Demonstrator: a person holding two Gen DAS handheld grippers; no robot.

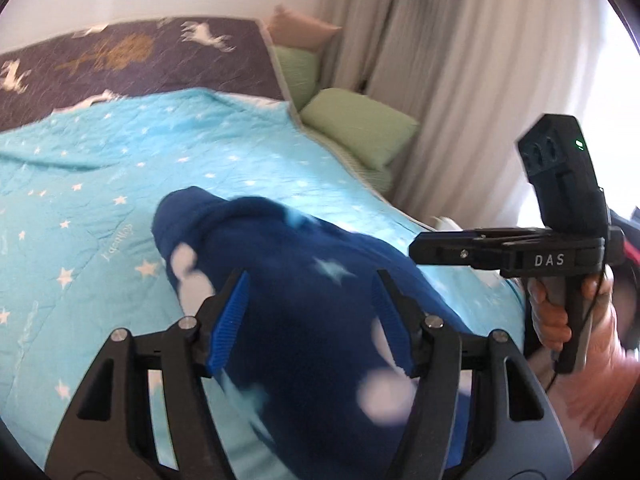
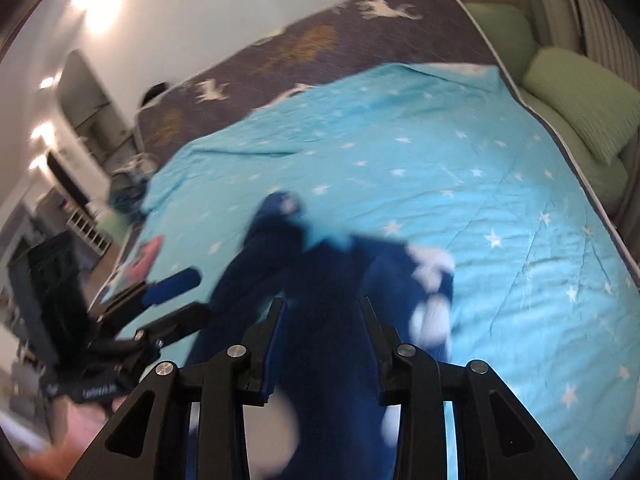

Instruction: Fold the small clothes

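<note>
Two grippers, the left gripper [image 1: 310,320] and the right gripper [image 2: 320,344], each look to be pinching the dark blue starry garment [image 1: 288,264], holding it up over the turquoise blanket [image 1: 100,168], maybe to shake it flat for folding.

The dark blue garment [image 1: 304,292] looks like soft, fuzzy matt cloth, perhaps fleece, though blur hides the weave. The turquoise quilt [image 1: 120,168] is stitched, slightly crinkled cotton-like cloth. The left gripper [image 1: 312,320] is matt black plastic with ribbed blue pads [image 1: 230,320] and shiny metal screws [image 1: 187,323].
</note>
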